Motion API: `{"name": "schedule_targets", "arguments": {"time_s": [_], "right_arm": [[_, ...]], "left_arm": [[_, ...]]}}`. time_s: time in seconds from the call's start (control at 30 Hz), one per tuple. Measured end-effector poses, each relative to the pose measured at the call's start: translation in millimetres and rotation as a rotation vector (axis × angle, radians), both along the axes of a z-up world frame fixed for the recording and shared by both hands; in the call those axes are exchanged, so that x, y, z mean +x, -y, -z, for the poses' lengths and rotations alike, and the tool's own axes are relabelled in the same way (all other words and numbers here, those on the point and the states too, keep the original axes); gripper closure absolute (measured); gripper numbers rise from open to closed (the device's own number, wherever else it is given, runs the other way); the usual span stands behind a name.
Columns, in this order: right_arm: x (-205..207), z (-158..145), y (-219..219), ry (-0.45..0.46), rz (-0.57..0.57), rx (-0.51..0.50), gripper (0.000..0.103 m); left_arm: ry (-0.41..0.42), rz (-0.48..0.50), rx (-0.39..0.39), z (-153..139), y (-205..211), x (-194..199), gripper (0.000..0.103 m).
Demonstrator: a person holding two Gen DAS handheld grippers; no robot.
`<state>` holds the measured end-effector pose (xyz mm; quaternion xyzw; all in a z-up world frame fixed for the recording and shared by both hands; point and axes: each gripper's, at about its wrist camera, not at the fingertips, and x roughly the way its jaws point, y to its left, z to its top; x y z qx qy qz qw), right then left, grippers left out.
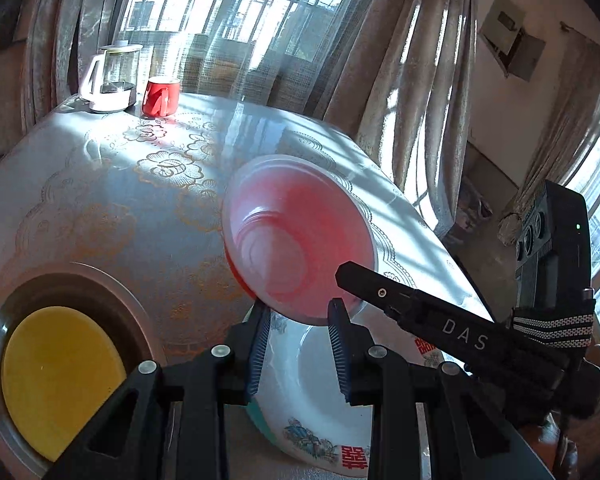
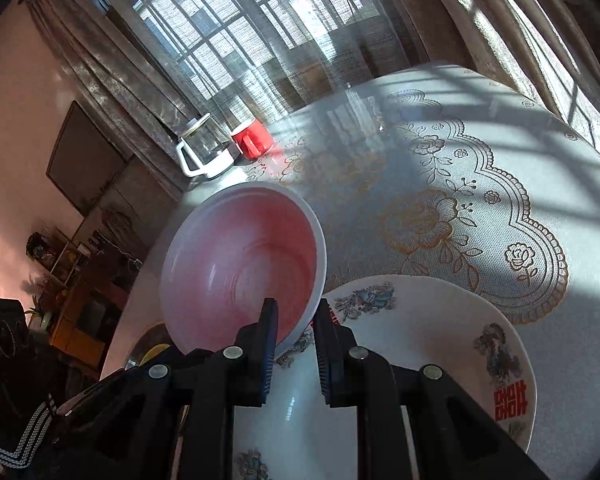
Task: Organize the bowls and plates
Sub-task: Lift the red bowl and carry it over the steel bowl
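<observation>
I am working in a lived-in home, in what looks like a dining room. The round surface (image 2: pixel 500 152) wears a lace-patterned floral cover under glass, with a glass kettle (image 1: pixel 114 78) and red mug (image 1: pixel 161 97) by the curtained, barred window (image 1: pixel 228 12). Cluttered wooden shelves (image 2: pixel 80 280) and a dark framed panel (image 2: pixel 84 160) line the side wall.
</observation>
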<state>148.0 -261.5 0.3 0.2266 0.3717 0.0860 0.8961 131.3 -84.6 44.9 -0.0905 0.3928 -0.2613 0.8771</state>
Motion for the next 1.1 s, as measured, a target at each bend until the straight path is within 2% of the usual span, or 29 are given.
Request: {"name": "schedule_targets", "arguments": {"time_s": [0.23,0.77,1.1], "right_arm": [[-8.5,1.4,-4.8,0.004,-0.011,0.013,0.087],[-30.5,0.2,-22.5,0.023,-0.078,0.026,0.089],[-36.1,0.1,-41.3,0.025,-0.119,0.028,0.089]], "left_arm": [[0.003,-0.013,-0.008,-1.2,-9.9,-7.2,0.073],[0.002,-0.139,-0.066,-1.9,-53.4,-18.0,0.072],[0.048,-0.154,-0.029,-4.7,-69.7,-34.2,0.072]]}}
